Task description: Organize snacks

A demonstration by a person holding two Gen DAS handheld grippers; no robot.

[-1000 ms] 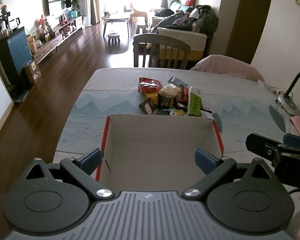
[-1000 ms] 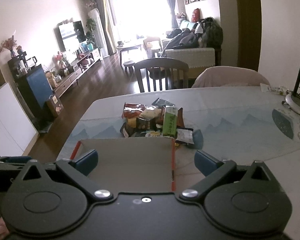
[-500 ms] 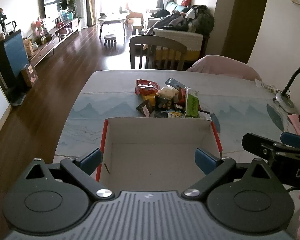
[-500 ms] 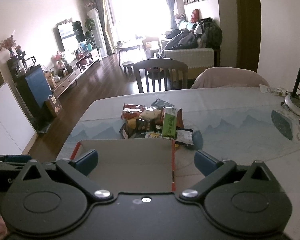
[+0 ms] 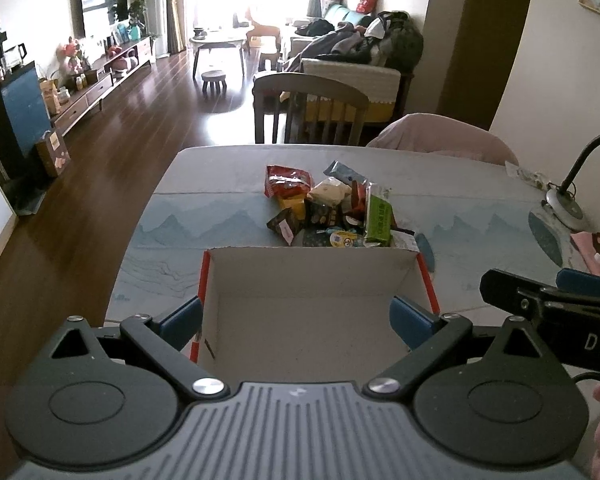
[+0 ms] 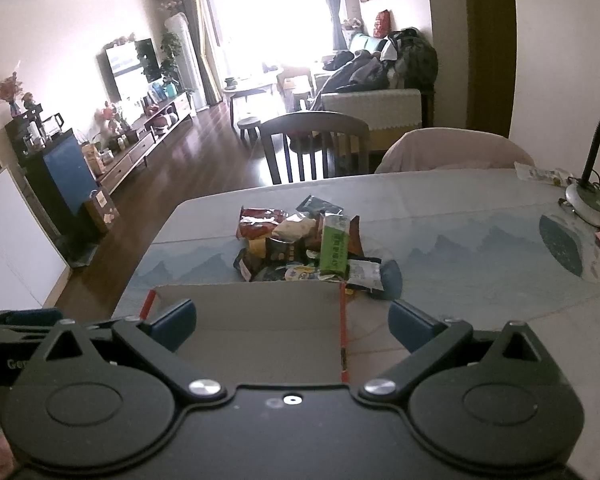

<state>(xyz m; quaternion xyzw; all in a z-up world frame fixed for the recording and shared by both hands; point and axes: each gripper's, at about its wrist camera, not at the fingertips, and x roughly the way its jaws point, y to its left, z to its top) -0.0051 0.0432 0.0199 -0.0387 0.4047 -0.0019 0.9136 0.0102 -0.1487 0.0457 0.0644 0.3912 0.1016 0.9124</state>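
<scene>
Both our left gripper point(image 5: 296, 322) and right gripper point(image 6: 292, 326) have fingers spread, holding nothing. The snack pile point(image 5: 332, 210) lies beyond the fingertips, past the empty box point(image 5: 308, 312). We should reach over the far wall and pinch one packet cleanly.

Matt cardboard box point(image 5: 312, 280); glossy foil snack packets point(image 5: 332, 208); polished wood floor point(image 5: 100, 152).

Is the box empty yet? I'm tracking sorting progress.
Yes, the cardboard box shows only a bare floor, while the snacks lie piled on the table beyond it.
</scene>
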